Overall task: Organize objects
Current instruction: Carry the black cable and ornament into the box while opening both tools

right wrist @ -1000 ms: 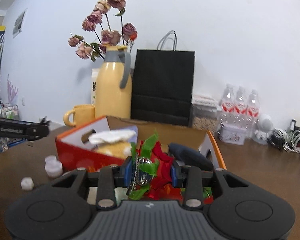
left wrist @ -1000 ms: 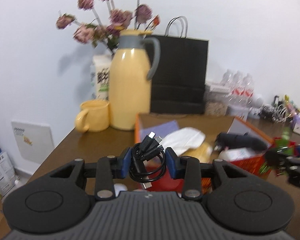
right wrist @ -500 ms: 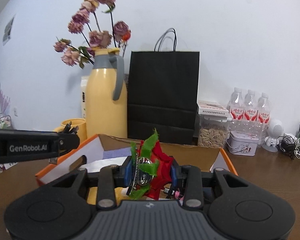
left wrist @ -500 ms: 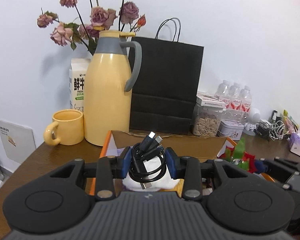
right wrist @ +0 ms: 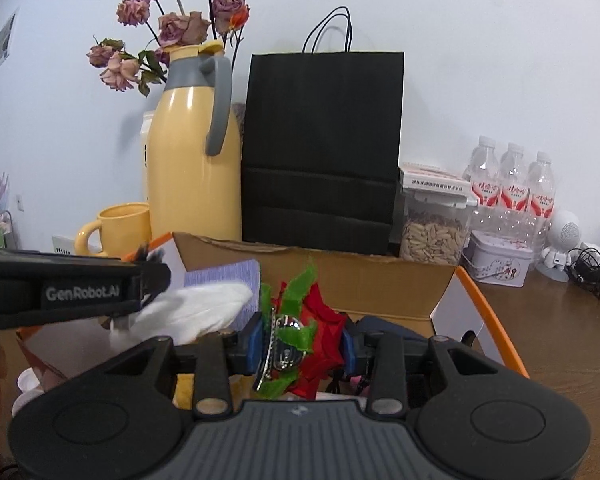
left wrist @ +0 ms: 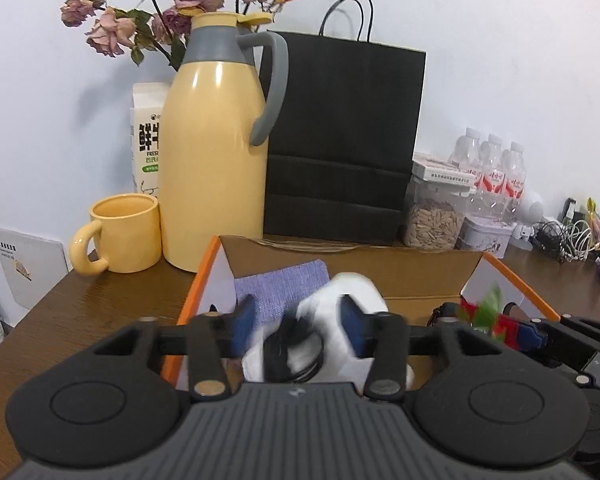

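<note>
An open cardboard box with orange edges holds a purple cloth and a white cloth. My left gripper hovers over the box's left half, its jaws opening. The coiled black cable is a blur between and below the blue pads, no longer pinched. My right gripper is over the box's right half, pads still against a red fabric flower clip with green leaves, its jaws starting to open. The left gripper shows from the side at the left of the right wrist view.
Behind the box stand a yellow jug with dried roses, a yellow mug, a milk carton, a black paper bag, a seed jar, water bottles and a tin. Tangled cables lie at the far right.
Both grippers moved forward over the box. The left jaws have spread and the black cable has dropped out of their grip. The right gripper still carries the flower clip.
</note>
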`<act>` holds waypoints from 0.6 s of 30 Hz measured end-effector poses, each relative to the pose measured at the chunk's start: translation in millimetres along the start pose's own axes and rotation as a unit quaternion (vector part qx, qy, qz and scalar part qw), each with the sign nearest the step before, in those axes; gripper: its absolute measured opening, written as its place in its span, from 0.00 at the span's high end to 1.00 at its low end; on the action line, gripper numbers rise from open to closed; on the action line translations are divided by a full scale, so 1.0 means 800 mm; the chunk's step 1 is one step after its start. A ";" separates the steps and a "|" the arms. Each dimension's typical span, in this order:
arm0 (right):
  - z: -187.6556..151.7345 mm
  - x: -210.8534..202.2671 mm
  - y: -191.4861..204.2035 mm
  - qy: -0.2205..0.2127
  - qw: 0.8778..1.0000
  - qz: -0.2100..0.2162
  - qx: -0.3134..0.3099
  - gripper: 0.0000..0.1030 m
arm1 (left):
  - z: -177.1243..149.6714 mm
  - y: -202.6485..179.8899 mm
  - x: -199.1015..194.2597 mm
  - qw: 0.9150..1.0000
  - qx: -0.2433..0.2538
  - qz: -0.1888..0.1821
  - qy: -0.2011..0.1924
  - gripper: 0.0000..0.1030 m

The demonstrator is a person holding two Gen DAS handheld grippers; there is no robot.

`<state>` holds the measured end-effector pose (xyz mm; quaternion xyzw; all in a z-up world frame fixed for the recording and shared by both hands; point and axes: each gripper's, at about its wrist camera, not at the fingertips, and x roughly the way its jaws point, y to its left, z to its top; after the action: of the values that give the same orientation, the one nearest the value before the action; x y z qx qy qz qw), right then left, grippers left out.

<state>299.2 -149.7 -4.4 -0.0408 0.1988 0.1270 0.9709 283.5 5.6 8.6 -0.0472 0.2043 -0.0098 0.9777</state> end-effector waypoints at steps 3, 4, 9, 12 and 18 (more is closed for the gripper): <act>-0.002 -0.005 -0.001 -0.005 1.000 -0.013 -0.001 0.39 | 0.002 0.003 -0.013 1.000 -0.005 0.000 -0.020 0.10; -0.003 -0.008 -0.002 -0.009 1.000 -0.019 -0.001 0.28 | 0.003 0.003 -0.019 1.000 -0.005 0.001 -0.029 0.00; -0.001 -0.025 -0.008 -0.034 0.999 -0.024 0.009 0.00 | 0.004 0.005 -0.032 0.999 -0.014 0.005 -0.050 0.00; 0.000 -0.033 -0.008 -0.037 0.999 -0.022 0.010 0.00 | 0.005 0.005 -0.034 0.999 -0.014 0.007 -0.050 0.00; -0.001 -0.046 -0.006 -0.042 0.999 -0.021 0.003 0.00 | 0.000 0.006 -0.044 0.998 -0.011 0.006 -0.055 0.00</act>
<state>267.3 -163.0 10.0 -0.0370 0.1572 0.1077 0.9810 251.5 12.1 22.5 -0.0575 0.1506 0.0007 0.9869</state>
